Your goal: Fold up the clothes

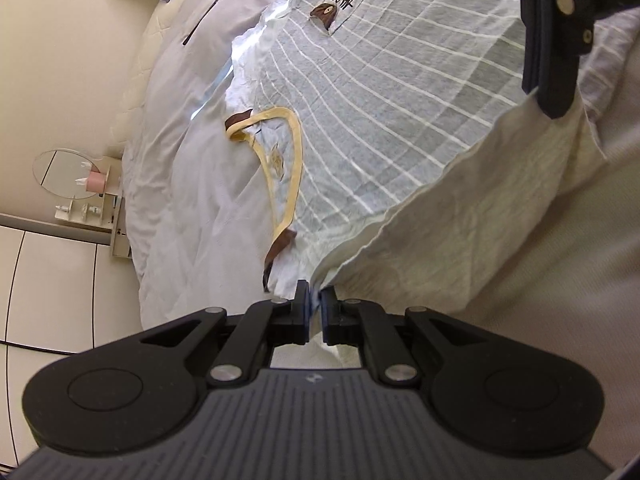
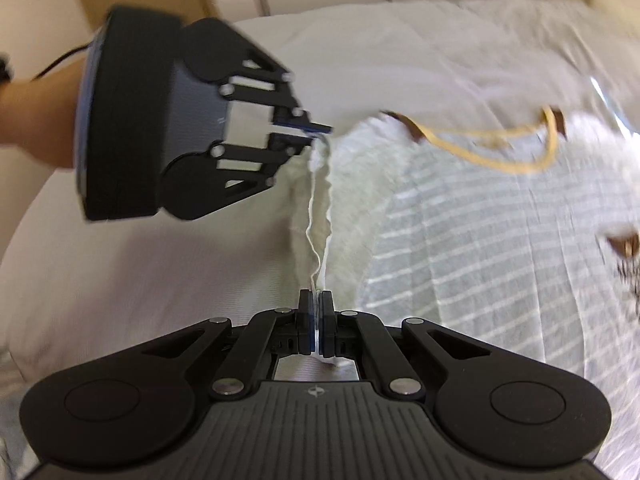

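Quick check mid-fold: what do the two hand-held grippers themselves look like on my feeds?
Both match. The left hand-held gripper and right hand-held gripper are matte black, with ribbed grey housings, round side lobes, silver pivot bolts and blue-lined fingers. The right wrist view shows a bare forearm and a thin black cable.

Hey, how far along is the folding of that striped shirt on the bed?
Early. The striped shirt is spread on the bed, collar showing. In hand: the left hand-held gripper and right hand-held gripper each pinch the shirt's edge, lifting that side. No finished fold is visible, so carrying this side across and all further folds remain.
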The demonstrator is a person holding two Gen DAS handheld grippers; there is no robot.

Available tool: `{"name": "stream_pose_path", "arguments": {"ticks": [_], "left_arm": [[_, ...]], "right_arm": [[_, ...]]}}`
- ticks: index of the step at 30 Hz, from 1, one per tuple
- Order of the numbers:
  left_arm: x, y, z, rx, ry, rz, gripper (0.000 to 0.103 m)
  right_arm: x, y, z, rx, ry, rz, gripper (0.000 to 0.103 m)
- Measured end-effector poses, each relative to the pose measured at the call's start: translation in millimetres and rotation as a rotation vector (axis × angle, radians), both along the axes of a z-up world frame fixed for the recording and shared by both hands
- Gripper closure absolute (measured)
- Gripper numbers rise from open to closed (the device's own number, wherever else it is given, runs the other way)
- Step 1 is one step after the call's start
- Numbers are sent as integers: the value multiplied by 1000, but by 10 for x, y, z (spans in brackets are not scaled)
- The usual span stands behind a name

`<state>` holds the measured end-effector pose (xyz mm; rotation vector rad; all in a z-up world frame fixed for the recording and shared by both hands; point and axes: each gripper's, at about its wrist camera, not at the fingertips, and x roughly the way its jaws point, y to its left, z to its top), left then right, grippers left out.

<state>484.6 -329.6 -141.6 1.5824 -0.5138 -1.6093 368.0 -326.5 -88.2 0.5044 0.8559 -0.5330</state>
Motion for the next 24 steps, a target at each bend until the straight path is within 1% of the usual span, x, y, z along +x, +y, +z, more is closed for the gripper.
{"name": "stream_pose_path", "arguments": {"ticks": [4,7,9,10,11,13,18,21,24], "left_arm": [[-56,-94,-95,15,3,4,96],[-93,-157,-156,15,13,29,89],[-112,-196,-142,9,45,69,85],[-115,-207,-113,7,69,91,80],[-105,-208,-74,2,97,117,74],[-37,-205,29,-12,158,192,69],[325,-211,225,-1,323,464,69],[536,-223,284,39,472,629,69],[702,-275,355,59,667,777,69]], "right_arm": [[-76,-156,-64,44,-2,-69,103],[-107,-189,-108,65,2,-79,103],[-127,-211,-138,79,5,-85,103],[-137,-222,-152,86,6,-89,103],[-147,-233,-167,93,8,-92,103],[-167,-254,-196,107,10,-98,103],[-217,-309,-270,142,17,-115,103],[-223,-318,-282,148,16,-115,103],[-229,-327,-294,154,16,-114,103]]}}
